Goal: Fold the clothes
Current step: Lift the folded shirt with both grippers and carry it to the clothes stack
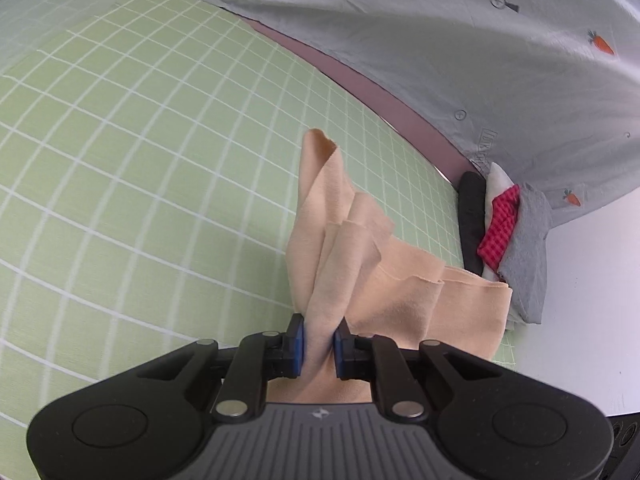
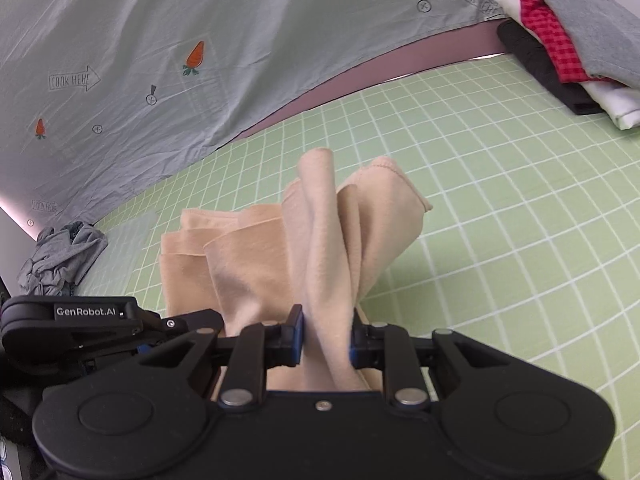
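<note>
A peach cloth (image 1: pixel 344 240) hangs bunched over the green grid mat (image 1: pixel 140 160). My left gripper (image 1: pixel 319 346) is shut on one part of it, with fabric pinched between the blue pads. My right gripper (image 2: pixel 326 338) is shut on another part of the same peach cloth (image 2: pixel 320 236), which rises in folds above the jaws. The left gripper's black body (image 2: pixel 80 320) shows at the left of the right wrist view, close beside the right gripper. The cloth spreads between the two.
A stack of folded clothes, black, white, red checked and grey (image 1: pixel 504 232), sits at the mat's far edge; it also shows in the right wrist view (image 2: pixel 560 52). A crumpled grey garment (image 2: pixel 60 256) lies at the left. A grey carrot-print sheet (image 2: pixel 180 60) hangs behind the green mat (image 2: pixel 500 200).
</note>
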Demonstrator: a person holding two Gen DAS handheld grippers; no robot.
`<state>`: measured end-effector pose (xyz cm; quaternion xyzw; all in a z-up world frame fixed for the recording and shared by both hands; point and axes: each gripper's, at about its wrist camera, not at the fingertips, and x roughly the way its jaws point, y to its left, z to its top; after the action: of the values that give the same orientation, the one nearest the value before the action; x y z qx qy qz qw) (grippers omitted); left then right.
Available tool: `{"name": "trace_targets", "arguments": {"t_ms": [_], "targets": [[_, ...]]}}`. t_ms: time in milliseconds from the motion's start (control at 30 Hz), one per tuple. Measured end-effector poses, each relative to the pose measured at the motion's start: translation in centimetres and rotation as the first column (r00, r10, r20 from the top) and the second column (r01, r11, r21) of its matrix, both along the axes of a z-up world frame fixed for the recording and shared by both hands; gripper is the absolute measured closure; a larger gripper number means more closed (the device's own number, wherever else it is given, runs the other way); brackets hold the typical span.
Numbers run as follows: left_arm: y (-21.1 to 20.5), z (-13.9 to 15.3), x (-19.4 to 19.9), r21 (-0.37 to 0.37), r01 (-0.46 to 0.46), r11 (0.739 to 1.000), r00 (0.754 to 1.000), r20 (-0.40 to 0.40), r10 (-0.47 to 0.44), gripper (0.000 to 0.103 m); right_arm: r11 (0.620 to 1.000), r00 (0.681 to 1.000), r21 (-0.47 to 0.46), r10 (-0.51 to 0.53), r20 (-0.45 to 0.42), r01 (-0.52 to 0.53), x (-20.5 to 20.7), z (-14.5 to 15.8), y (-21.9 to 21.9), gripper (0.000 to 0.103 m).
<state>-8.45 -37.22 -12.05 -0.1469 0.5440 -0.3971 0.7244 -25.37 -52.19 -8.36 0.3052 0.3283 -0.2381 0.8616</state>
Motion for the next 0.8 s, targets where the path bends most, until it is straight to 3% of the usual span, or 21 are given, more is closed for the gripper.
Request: {"name": "trace_targets", "arguments": {"t_ms": [100,200,267,433,633,733,800], "targets": [[-5.4,-0.1,-4.2,-0.009,-0.025,1.0,1.0,-0.012,0.025,0.088,0.999,0.999,-0.013,0.036,0.016,-0.035,-3.6,-0.5,-5.7,0.082],[-12.1,-0.4,-9.0,-0.025,0.033,0.999,0.999,0.012,-0.033,0.088,0.999,1.0,-0.035,0.02,0.023,-0.02,-8.2,-0.6,-11.9,0.082],[-16.8,-0.3,-11.8,-0.007,0.07,0.997,0.997,-0.027,-0.071,0.088,0.998,1.0,-0.054,-0.016,0.007,0.016,-11.4,-0.1,-15.5,0.082],[-27.5,3.7,-17.9,-0.034,0.258,0.966,0.962,0.105,-0.253,0.089,0.983,0.993,-0.136,-0.12,0.01,0.12,-19.2,2.7,-22.7,0.083],[-39.0,9.8,-17.9,-0.179,0.363,0.915,0.922,0.214,-0.324,0.089,0.941,0.967,-0.236,-0.214,0.141,0.243,-23.1,7.6,-32.2,0.083],[-44.4,12.2,-15.2,-0.207,0.349,0.914,0.911,0.305,-0.279,0.089,0.915,0.95,-0.3,-0.201,0.24,0.27,-21.6,10.7,-38.1,0.083],[-48.1,13.7,-13.3,-0.225,0.339,0.913,0.899,0.364,-0.244,0.088,0.908,0.94,-0.316,-0.185,0.288,0.276,-19.1,10.8,-42.2,0.083]]}}
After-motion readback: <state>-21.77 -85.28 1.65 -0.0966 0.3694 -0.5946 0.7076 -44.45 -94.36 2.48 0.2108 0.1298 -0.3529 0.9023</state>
